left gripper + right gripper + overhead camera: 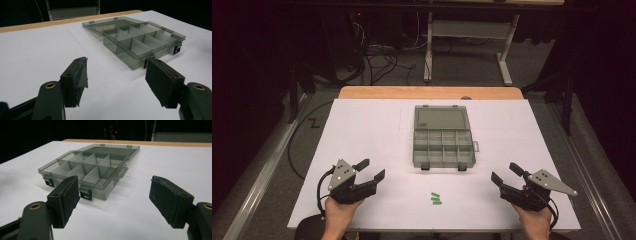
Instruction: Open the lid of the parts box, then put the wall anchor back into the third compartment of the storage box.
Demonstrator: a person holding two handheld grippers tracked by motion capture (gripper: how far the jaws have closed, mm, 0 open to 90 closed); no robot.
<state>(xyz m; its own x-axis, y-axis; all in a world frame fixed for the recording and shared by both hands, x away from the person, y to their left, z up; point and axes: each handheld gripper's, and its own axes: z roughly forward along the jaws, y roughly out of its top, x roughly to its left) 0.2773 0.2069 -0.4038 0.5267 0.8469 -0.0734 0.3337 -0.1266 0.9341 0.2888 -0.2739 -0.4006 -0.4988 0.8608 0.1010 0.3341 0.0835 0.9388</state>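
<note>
- Your left gripper (373,169) sits near the table's front-left corner, held in your left hand (341,210); its jaws stand wide apart with nothing between them; in the left gripper view the gripper (116,75) frames bare white surface, with the box beyond on the right.
- Your right gripper (506,173) sits near the front-right corner, held in your right hand (534,220); its jaws are spread wide too, and hold nothing; in the right gripper view the gripper (113,195) points toward the box's front corner.
- The clear grey compartment box (443,146) lies open in the middle of the white table (362,125), well apart from both grippers; its lid (441,119) is folded flat toward the far edge; the compartments look empty.
- Three small green pieces (435,198) lie close together near the front edge, between your two grippers and in front of the box; neither gripper touches them.
</note>
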